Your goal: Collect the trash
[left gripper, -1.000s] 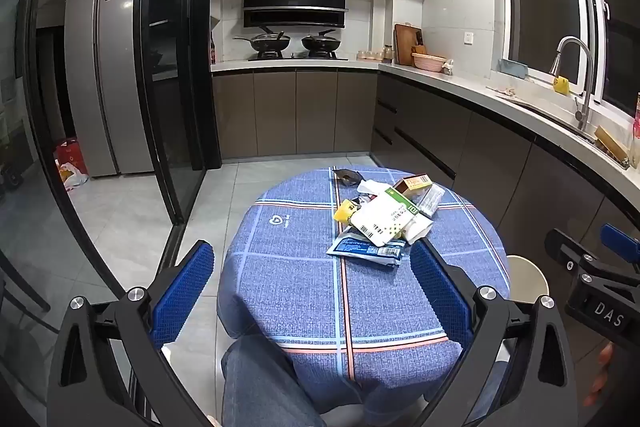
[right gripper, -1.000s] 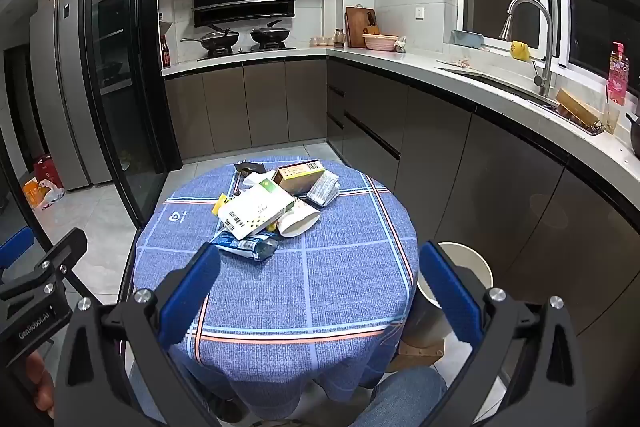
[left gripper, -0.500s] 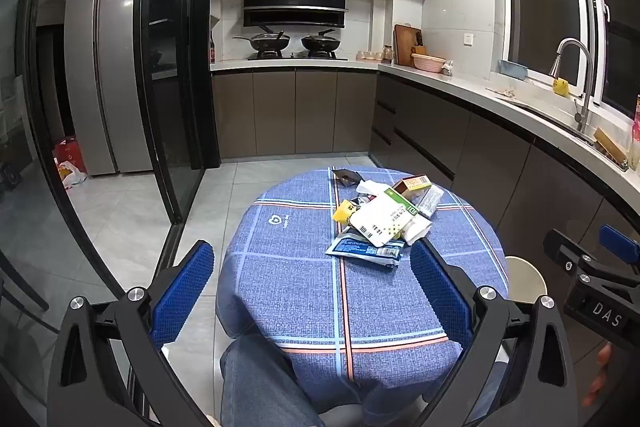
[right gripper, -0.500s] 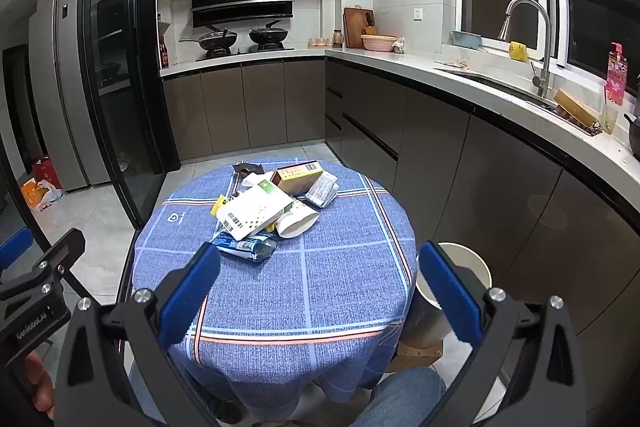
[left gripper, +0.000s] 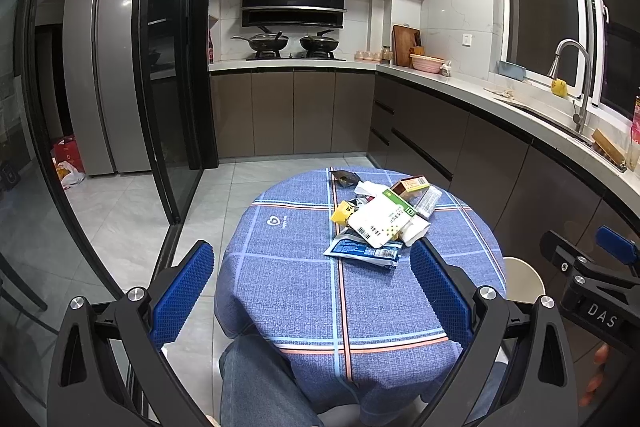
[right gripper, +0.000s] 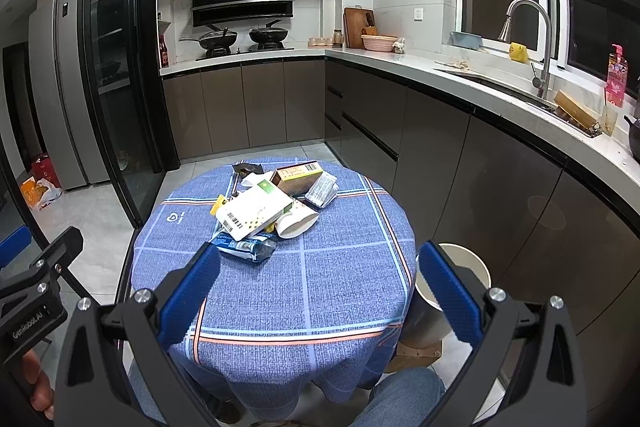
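A heap of trash lies on the far half of a small round table with a blue checked cloth (left gripper: pixel 304 291) (right gripper: pixel 328 283). On top is a white and green carton (left gripper: pixel 380 219) (right gripper: pixel 256 211). Around it are a brown box (left gripper: pixel 410 185) (right gripper: pixel 298 177), a white paper cup (right gripper: pixel 298 223) on its side, a blue foil pouch (left gripper: pixel 360 251) (right gripper: pixel 244 247) and a clear packet (right gripper: pixel 322 189). My left gripper (left gripper: pixel 312 291) is open, held above the table's near edge. My right gripper (right gripper: pixel 320 287) is open too, short of the heap. Nothing is between the fingers of either.
A white round bin (right gripper: pixel 460 275) (left gripper: pixel 520 279) stands on the floor right of the table. Dark kitchen cabinets and a counter with a sink (right gripper: pixel 520 95) run along the right. A glass door (left gripper: pixel 168 107) is on the left. A person's jeans-clad knees (left gripper: pixel 256 379) are under the near edge.
Both views have shifted very slightly; the trash heap has not moved and both grippers stay open.
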Demonstrator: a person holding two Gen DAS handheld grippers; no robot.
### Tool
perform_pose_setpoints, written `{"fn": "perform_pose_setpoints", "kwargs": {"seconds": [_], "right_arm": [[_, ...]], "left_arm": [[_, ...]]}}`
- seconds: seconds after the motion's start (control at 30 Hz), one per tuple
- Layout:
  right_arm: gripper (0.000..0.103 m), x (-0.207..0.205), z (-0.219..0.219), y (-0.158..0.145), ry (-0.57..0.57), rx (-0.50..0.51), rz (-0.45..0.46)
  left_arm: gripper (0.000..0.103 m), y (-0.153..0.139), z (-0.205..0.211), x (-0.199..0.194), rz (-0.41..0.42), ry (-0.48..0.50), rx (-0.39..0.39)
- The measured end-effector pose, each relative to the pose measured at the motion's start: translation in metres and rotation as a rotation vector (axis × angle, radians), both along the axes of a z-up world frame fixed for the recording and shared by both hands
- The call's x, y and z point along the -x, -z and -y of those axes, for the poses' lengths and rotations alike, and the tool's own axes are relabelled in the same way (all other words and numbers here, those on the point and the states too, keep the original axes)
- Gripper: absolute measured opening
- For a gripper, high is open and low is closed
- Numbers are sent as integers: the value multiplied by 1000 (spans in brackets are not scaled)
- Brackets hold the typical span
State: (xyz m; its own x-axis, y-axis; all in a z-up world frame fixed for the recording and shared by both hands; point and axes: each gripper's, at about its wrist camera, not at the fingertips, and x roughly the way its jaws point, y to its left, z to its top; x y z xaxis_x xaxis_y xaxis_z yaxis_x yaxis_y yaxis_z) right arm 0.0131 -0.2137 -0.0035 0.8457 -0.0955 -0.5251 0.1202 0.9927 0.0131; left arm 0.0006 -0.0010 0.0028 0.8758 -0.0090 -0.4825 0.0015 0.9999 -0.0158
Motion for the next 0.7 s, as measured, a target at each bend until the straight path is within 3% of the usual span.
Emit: {"fn": "perform_pose_setpoints", "kwargs": {"seconds": [0.7], "right_arm": [[100, 0, 5, -4, 4, -2, 2]], "left_arm": [[95, -5, 3, 4, 2, 5, 3]]}}
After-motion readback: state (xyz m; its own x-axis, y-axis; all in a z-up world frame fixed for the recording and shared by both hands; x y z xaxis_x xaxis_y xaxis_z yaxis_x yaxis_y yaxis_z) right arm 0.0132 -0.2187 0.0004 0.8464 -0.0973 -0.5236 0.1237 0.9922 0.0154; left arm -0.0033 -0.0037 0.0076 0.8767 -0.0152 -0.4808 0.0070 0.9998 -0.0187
